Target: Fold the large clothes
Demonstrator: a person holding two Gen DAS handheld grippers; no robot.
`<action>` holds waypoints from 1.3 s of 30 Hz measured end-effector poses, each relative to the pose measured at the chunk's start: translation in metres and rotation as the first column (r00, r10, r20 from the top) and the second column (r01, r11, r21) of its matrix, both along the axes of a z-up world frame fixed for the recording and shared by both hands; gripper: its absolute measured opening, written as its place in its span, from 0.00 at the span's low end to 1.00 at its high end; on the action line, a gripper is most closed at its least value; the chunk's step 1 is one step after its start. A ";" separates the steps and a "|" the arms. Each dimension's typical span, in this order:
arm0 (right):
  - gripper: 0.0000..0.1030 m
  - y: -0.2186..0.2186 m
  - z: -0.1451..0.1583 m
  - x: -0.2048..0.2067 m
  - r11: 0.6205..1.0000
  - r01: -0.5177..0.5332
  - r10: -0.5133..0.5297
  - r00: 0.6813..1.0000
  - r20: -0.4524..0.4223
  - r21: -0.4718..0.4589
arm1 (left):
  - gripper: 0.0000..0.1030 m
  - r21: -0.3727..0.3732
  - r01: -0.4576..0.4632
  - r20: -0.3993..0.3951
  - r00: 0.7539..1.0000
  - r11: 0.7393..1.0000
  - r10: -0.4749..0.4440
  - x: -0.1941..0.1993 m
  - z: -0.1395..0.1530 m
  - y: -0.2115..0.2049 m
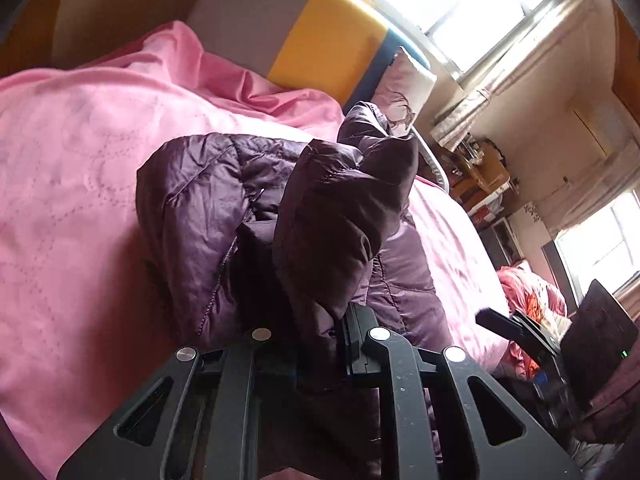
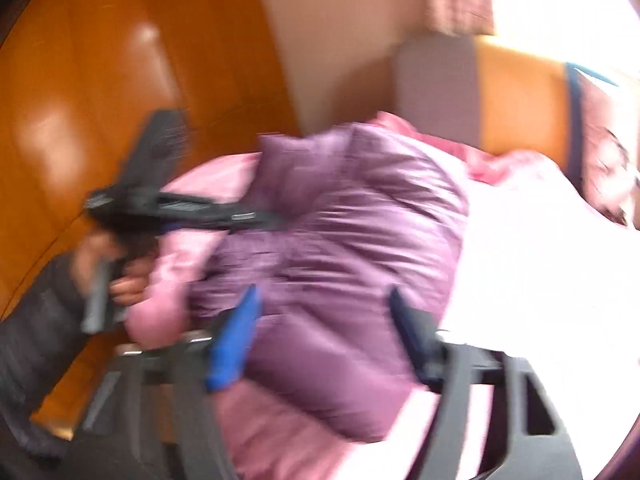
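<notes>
Purple puffer jacket (image 1: 224,208) lies bunched on the pink bedspread (image 1: 72,168) of the bed, near the yellow headboard cushion (image 1: 332,48). Left tongs (image 1: 320,344) are clamped narrow on a raised fold of the jacket. Right tongs (image 2: 324,332), blurred, stand wide apart over the jacket, gripping nothing.

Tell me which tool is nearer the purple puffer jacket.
Left. The left tool is clamped on a fold of the purple puffer jacket; the right tool is open, apparently above the jacket without gripping it.
</notes>
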State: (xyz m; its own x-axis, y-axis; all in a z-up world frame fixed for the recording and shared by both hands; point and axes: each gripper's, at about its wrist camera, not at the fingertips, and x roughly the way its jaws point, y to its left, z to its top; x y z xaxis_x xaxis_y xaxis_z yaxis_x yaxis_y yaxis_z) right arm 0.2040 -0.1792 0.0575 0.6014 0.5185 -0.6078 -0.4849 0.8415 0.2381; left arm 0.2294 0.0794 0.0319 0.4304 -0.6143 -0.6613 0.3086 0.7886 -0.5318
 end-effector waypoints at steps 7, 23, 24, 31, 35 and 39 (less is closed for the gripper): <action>0.47 0.049 -0.042 -0.010 0.967 0.046 -0.023 0.995 0.093 -0.252 | 0.29 -0.006 -0.142 -0.170 0.976 0.990 0.139 0.008 -0.017 0.027; 0.49 -0.031 -0.007 0.058 0.994 -0.091 0.088 0.995 -0.052 -0.055 | 0.48 0.228 -0.292 0.071 0.956 0.929 0.283 -0.036 -0.024 0.007; 0.50 -0.040 0.002 0.071 0.998 -0.063 0.062 0.997 -0.049 -0.017 | 0.48 0.232 -0.291 0.082 0.957 0.928 0.280 -0.038 -0.023 0.007; 0.59 -0.020 0.041 0.177 0.998 0.053 -0.051 0.996 -0.077 0.029 | 0.48 0.252 -0.302 0.130 0.952 0.919 0.277 -0.038 -0.023 -0.004; 0.61 0.019 0.017 0.229 0.987 0.064 -0.087 0.985 -0.148 -0.151 | 0.48 0.248 -0.303 0.129 0.952 0.920 0.278 -0.035 -0.029 0.000; 0.67 0.059 -0.038 0.230 0.952 0.060 -0.112 0.981 -0.157 -0.302 | 0.49 0.216 -0.316 0.104 0.948 0.924 0.300 -0.035 -0.041 0.008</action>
